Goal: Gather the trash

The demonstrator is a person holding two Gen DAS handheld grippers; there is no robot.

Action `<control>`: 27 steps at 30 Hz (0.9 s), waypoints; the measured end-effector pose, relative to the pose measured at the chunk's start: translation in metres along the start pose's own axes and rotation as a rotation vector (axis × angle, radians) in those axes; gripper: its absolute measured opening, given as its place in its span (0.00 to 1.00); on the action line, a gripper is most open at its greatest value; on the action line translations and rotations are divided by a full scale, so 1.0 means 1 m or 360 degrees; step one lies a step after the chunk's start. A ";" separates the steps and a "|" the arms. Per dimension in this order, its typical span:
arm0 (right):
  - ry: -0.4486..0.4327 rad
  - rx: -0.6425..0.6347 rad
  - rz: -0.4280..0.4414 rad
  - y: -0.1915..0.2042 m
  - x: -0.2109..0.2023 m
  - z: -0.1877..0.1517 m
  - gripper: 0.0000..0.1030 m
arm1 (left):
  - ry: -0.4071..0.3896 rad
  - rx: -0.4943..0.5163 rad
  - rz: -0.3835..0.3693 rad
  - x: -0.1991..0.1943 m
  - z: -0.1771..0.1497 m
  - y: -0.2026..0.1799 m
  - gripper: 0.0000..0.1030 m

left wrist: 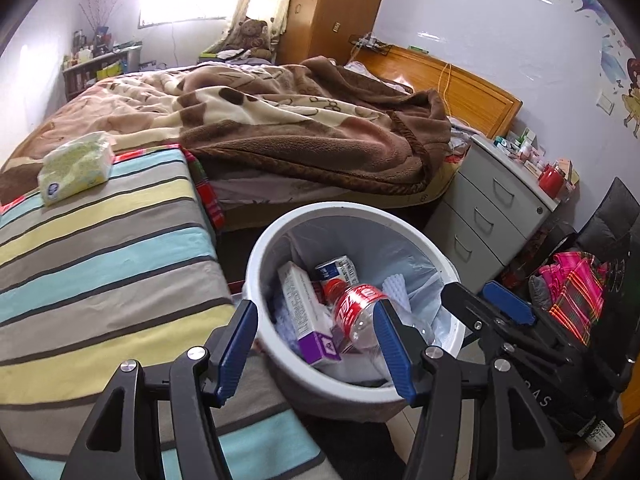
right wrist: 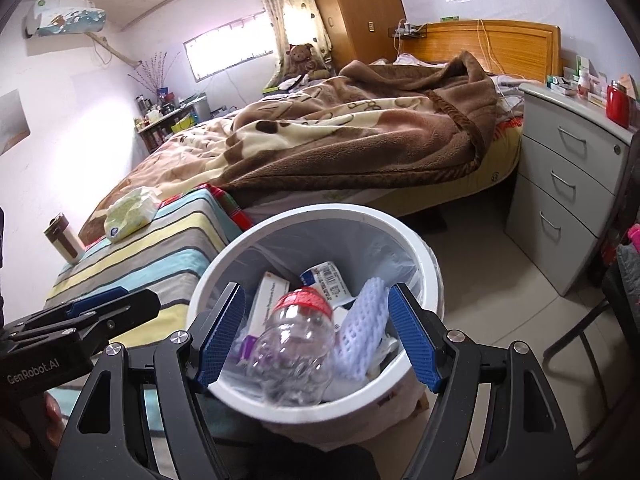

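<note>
Two pairs of tongs hang over the bin, and from my seat neither one has anything in it. From the left wrist view, my left tongs (left wrist: 316, 344) stand parted and empty above the near rim of the white trash bin (left wrist: 256, 264), which sits on the floor just beside the striped surface (left wrist: 104, 248); the plastic bottle (left wrist: 356, 312) with its red label lies inside on top of a purple-ended carton (left wrist: 308, 320), with a smaller box (left wrist: 338, 270) behind. The right tongs (left wrist: 486, 300) show at the right, close to the far rim. My worry here is the rim: a low swing of either tool could catch it and tip the light bin, spilling what is collected. A green tissue pack (left wrist: 76, 168) lies on the striped surface well away; whether it counts as trash I cannot tell, and grabbing it by mistake is a risk. From the right wrist view, my right tongs (right wrist: 316, 340) are spread wide with nothing between the pads, directly over the bottle (right wrist: 292, 344) and a white foam net sleeve (right wrist: 360, 328). The bottle rides high in the pile, so it may roll out if the bin is nudged. The left tongs (right wrist: 96, 304) sit close at the left, and the two tools could knock together as I pull back.
</note>
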State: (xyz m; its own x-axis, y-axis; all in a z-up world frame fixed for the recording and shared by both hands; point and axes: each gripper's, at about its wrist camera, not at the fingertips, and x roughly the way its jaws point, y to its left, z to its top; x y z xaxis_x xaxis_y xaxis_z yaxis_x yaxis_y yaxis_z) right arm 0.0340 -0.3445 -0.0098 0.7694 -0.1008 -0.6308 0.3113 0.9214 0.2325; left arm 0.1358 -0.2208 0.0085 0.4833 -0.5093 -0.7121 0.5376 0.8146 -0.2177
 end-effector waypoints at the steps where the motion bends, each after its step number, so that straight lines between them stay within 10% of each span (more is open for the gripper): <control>1: -0.0010 -0.0005 0.0006 0.002 -0.003 -0.001 0.73 | -0.0012 -0.0005 0.0007 -0.006 -0.003 0.002 0.58; 27: -0.0258 -0.0224 0.0184 0.048 -0.057 -0.053 0.74 | -0.0331 -0.0025 0.0465 -0.109 -0.102 0.024 0.58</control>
State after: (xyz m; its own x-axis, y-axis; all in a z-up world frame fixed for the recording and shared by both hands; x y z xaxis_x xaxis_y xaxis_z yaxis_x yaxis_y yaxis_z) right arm -0.0251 -0.2748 -0.0019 0.8784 -0.0399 -0.4763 0.1438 0.9724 0.1837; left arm 0.0255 -0.1174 0.0128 0.7463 -0.2984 -0.5949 0.3460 0.9375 -0.0362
